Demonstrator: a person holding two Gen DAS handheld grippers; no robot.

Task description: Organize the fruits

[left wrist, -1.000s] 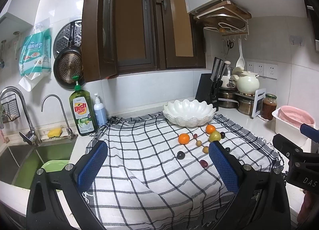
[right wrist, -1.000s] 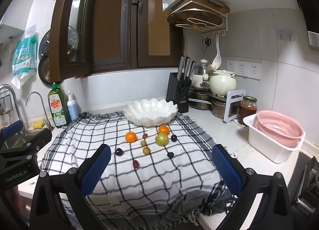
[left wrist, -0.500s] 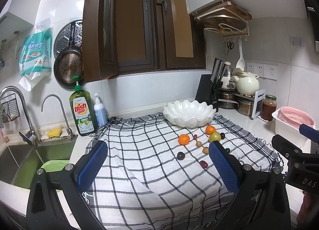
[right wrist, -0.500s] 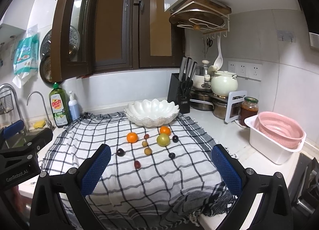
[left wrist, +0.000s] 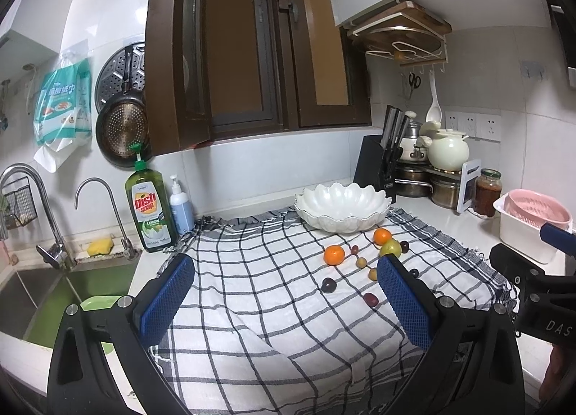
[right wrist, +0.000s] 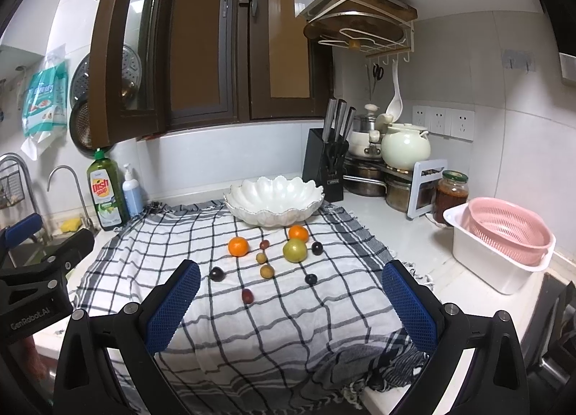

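Several fruits lie on a checked cloth (right wrist: 288, 310): two oranges (right wrist: 238, 246) (right wrist: 298, 233), a green fruit (right wrist: 295, 250), and small dark and tan ones such as a dark plum (right wrist: 217, 274) and a red one (right wrist: 247, 296). An empty white scalloped bowl (right wrist: 273, 201) stands behind them; it also shows in the left wrist view (left wrist: 342, 207). My left gripper (left wrist: 284, 301) is open and empty, low over the cloth's near left. My right gripper (right wrist: 289, 303) is open and empty, in front of the fruits.
A sink (left wrist: 43, 292) with taps, a dish soap bottle (left wrist: 150, 208) and a pump bottle stand left. A knife block (right wrist: 327, 166), pots, a jar (right wrist: 451, 195) and a pink colander in a white tub (right wrist: 504, 242) stand right. An open window sash hangs above.
The right wrist view has shifted slightly, with the fruits a little nearer. The left gripper has hardly moved. Both stay open.
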